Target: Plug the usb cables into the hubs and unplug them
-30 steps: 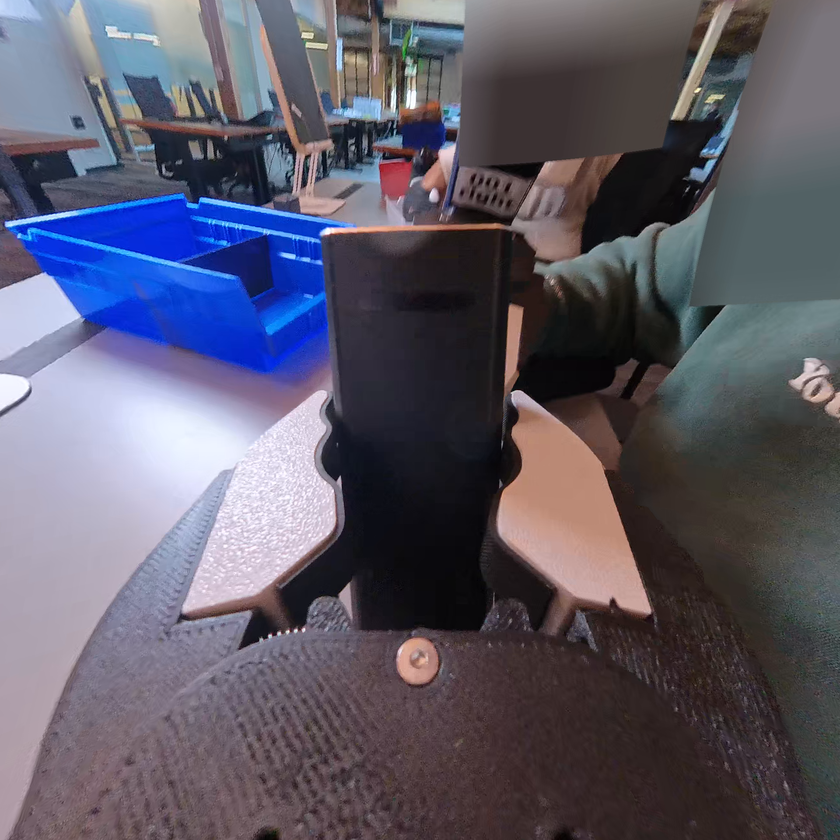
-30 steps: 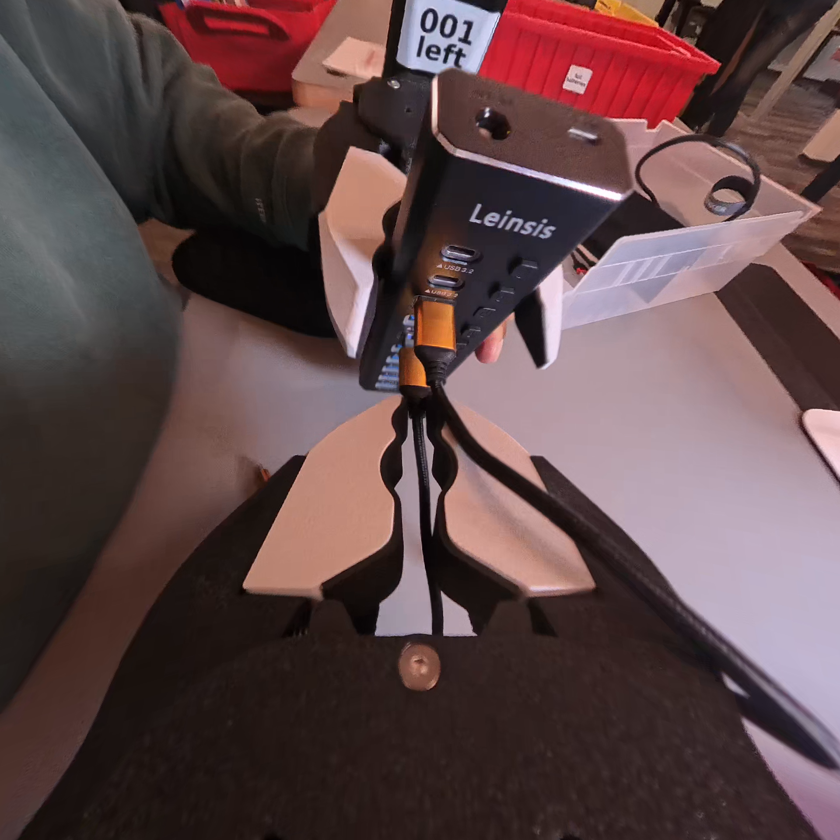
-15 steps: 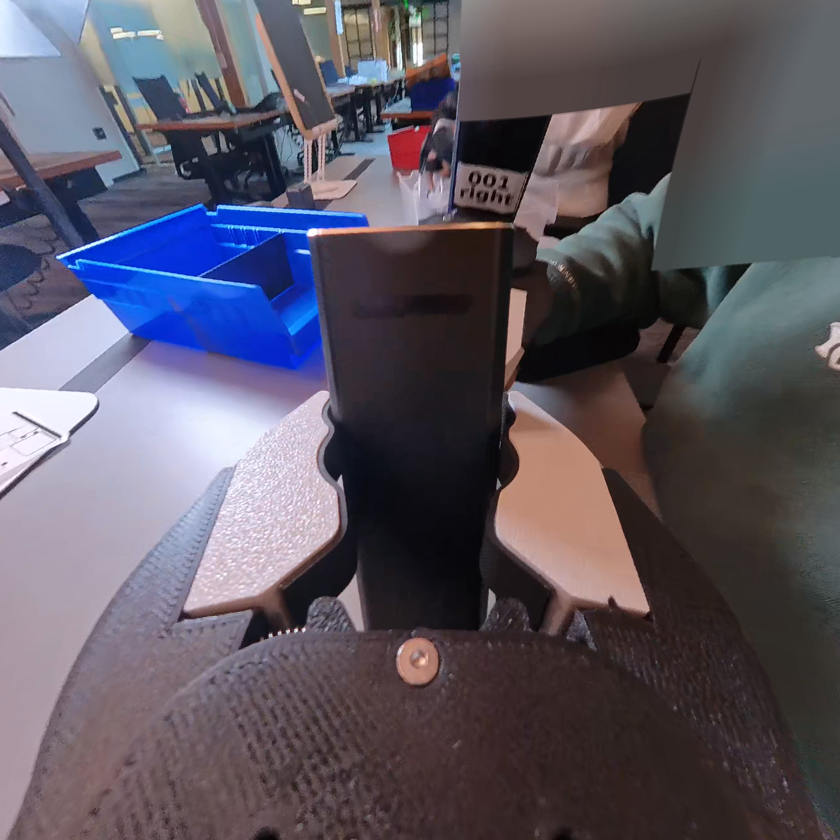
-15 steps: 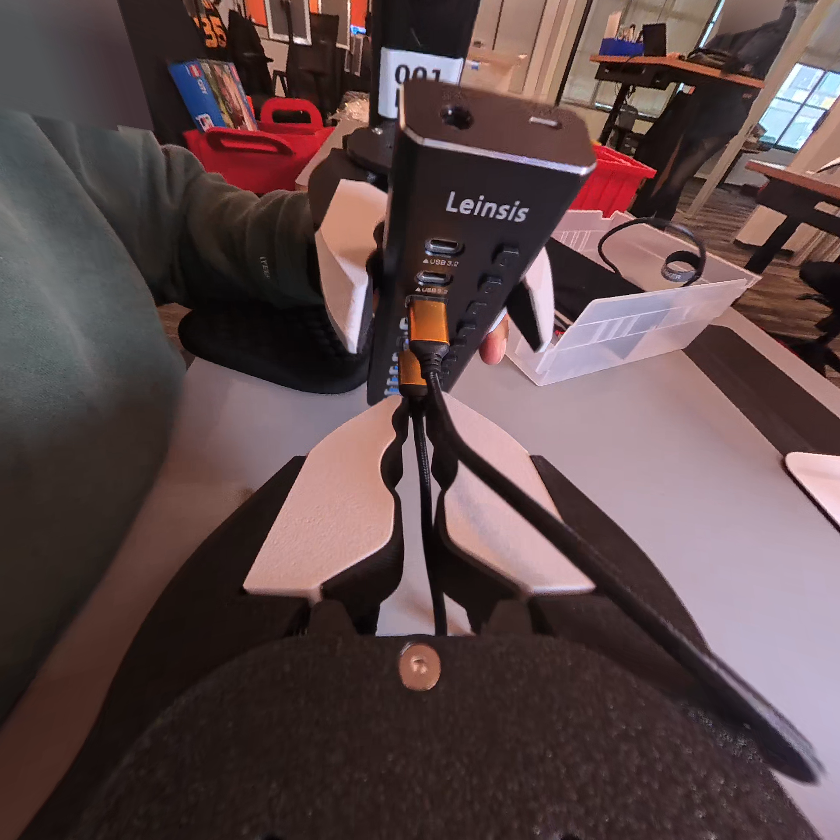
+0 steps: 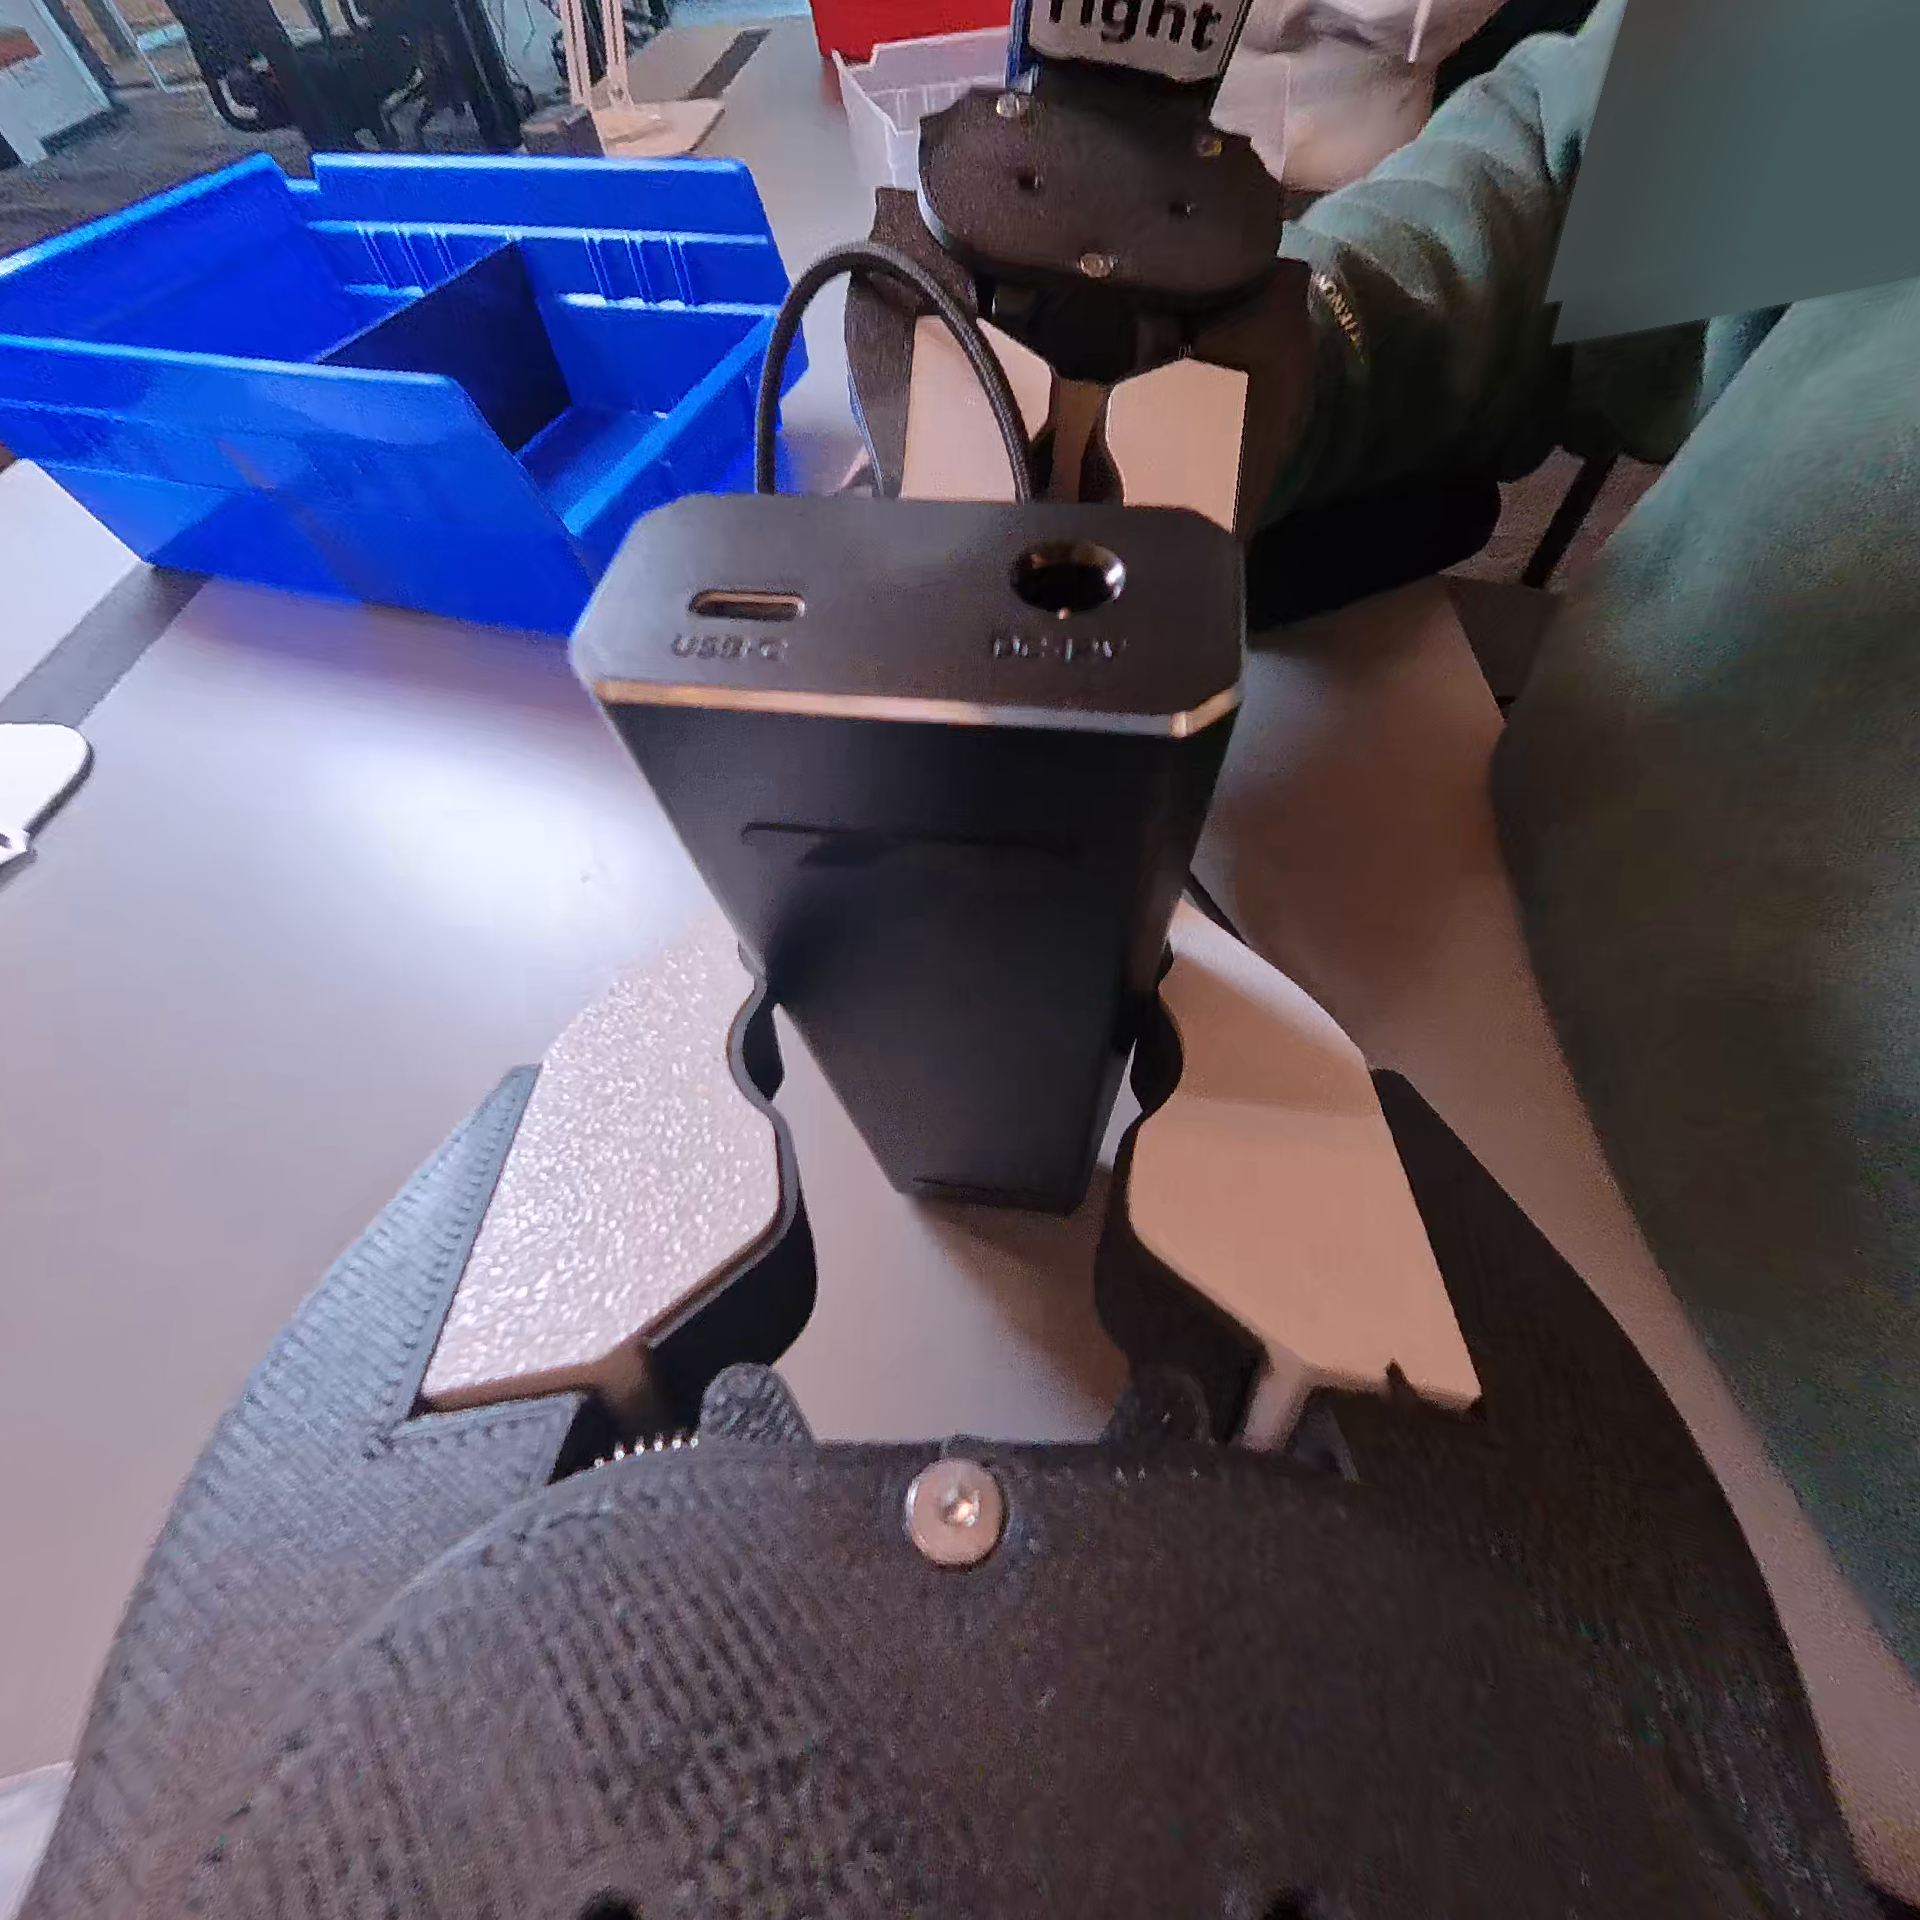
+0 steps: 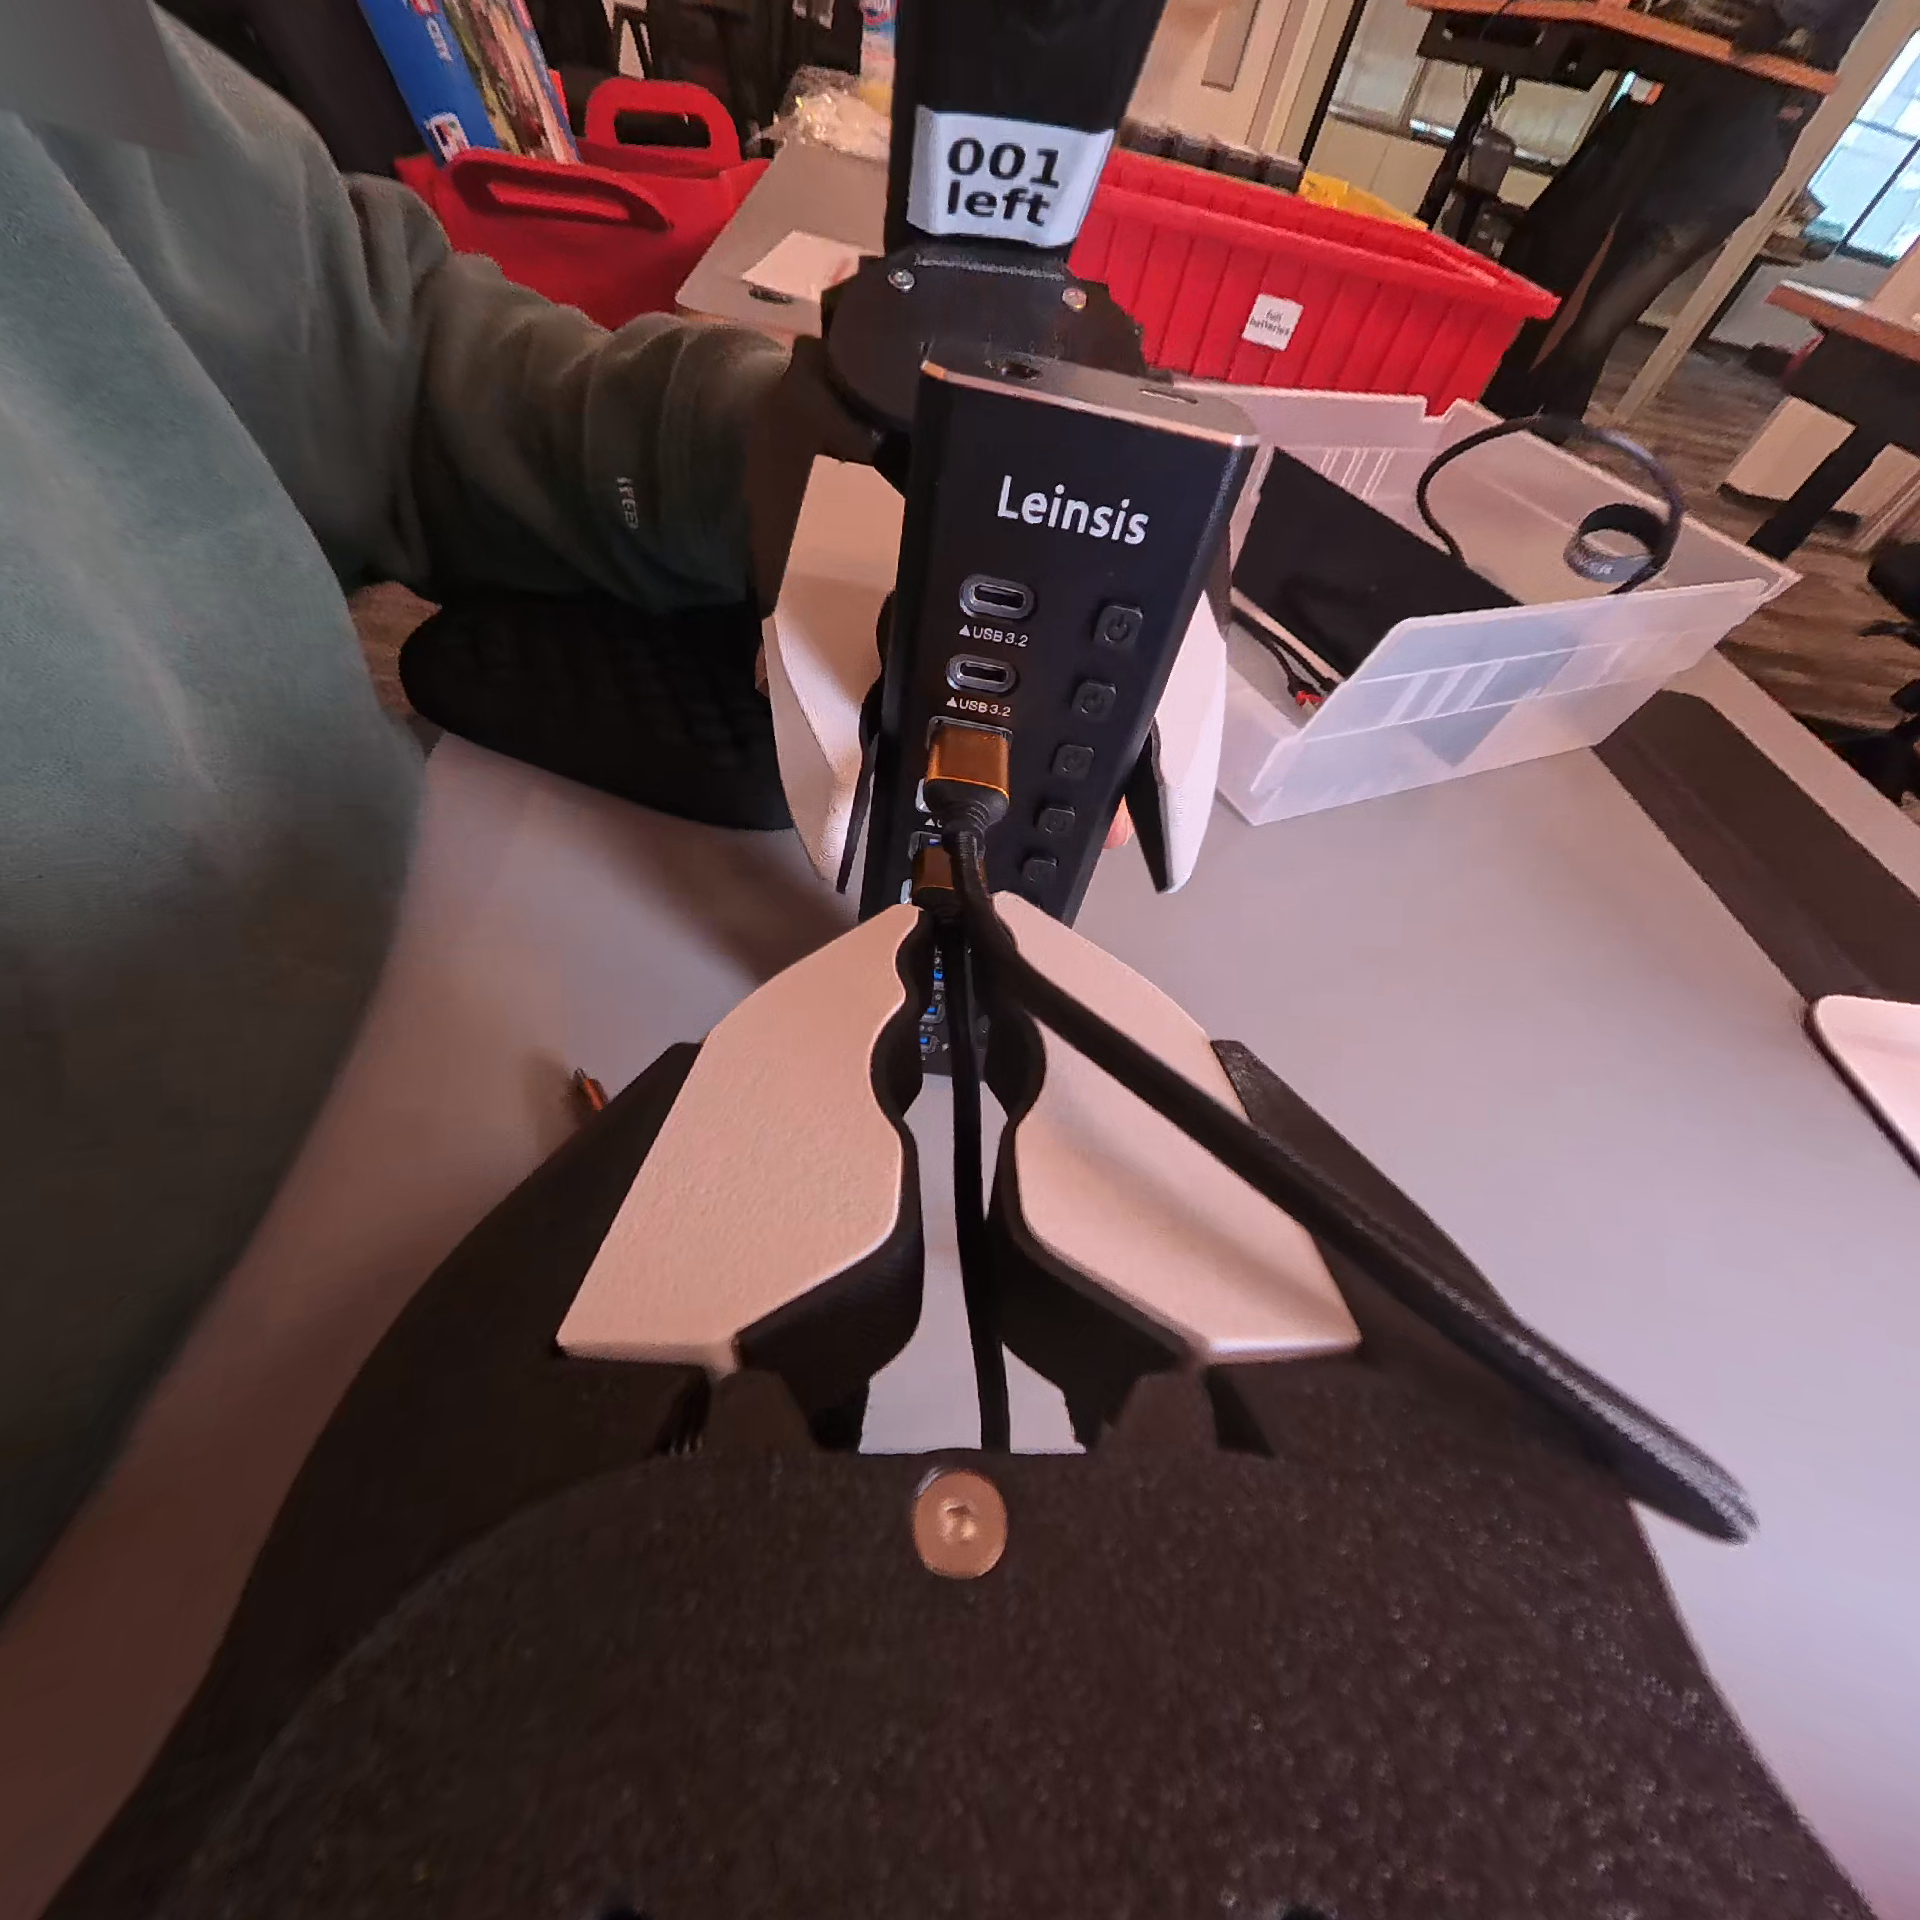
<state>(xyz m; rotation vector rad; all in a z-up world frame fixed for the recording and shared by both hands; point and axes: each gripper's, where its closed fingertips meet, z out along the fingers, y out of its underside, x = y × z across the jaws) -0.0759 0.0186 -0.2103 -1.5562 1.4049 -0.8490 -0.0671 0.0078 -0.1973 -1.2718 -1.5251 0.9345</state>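
Note:
My left gripper (image 5: 951, 997) is shut on a black USB hub (image 5: 914, 831) and holds it above the grey table, its end face with two sockets turned towards the camera. In the right wrist view the hub (image 6: 1060, 520) shows its port side between the left gripper's white fingers (image 6: 821, 727). An orange plug (image 6: 966, 764) sits in a hub port, and its thick black cable (image 6: 1351, 1226) runs down to the right. My right gripper (image 6: 951, 925) is shut on a thin black cable (image 6: 971, 1195) just behind a second orange plug (image 6: 935, 873) at the hub's lower ports.
A blue bin (image 5: 364, 416) stands at the back left of the table. A clear plastic bin (image 6: 1507, 675) with a coiled cable (image 6: 1610, 530) stands to the right, with red bins (image 6: 1299, 260) behind it. A person's green sleeve (image 6: 468, 416) fills the left side. My two grippers' fingertips are within a few centimetres of each other.
The left wrist view has tipped downward, so the hub's end face and the right gripper behind it now show. The right gripper has stayed shut on the thin cable at the hub.

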